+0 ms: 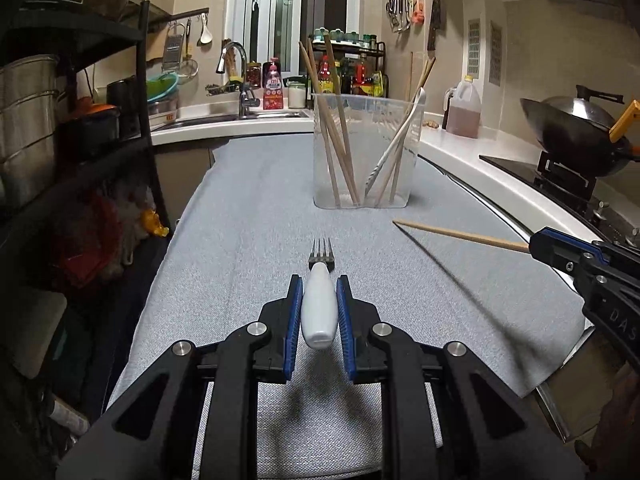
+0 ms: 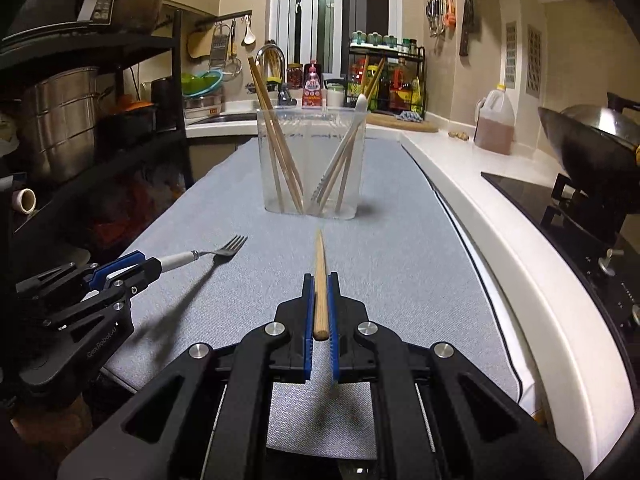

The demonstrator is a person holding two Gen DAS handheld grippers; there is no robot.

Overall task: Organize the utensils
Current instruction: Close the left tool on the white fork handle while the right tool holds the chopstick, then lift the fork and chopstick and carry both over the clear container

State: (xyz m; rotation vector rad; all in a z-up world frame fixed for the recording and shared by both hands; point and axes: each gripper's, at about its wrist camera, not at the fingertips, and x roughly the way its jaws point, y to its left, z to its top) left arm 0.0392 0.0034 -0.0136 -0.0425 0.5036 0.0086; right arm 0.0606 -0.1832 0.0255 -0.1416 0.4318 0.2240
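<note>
My left gripper (image 1: pixel 319 280) is shut on the white handle of a fork (image 1: pixel 319 304), tines forward, held above the grey cloth (image 1: pixel 248 240). From the right wrist view the left gripper (image 2: pixel 150 266) and its fork (image 2: pixel 208 254) appear at lower left. My right gripper (image 2: pixel 320 278) is shut on a wooden chopstick (image 2: pixel 320 280) that points ahead; the left wrist view shows that right gripper (image 1: pixel 534 245) and its chopstick (image 1: pixel 460 234) at the right. Ahead of both stands a clear plastic holder (image 1: pixel 366 152) (image 2: pixel 312 160) with several chopsticks and a white-handled utensil inside.
A white counter (image 2: pixel 500 216) runs along the right with an oil jug (image 2: pixel 494 122), a stove and a wok (image 2: pixel 592 148). A black rack (image 1: pixel 80 128) with pots stands at the left. Sink, tap (image 1: pixel 236 72) and bottles line the back.
</note>
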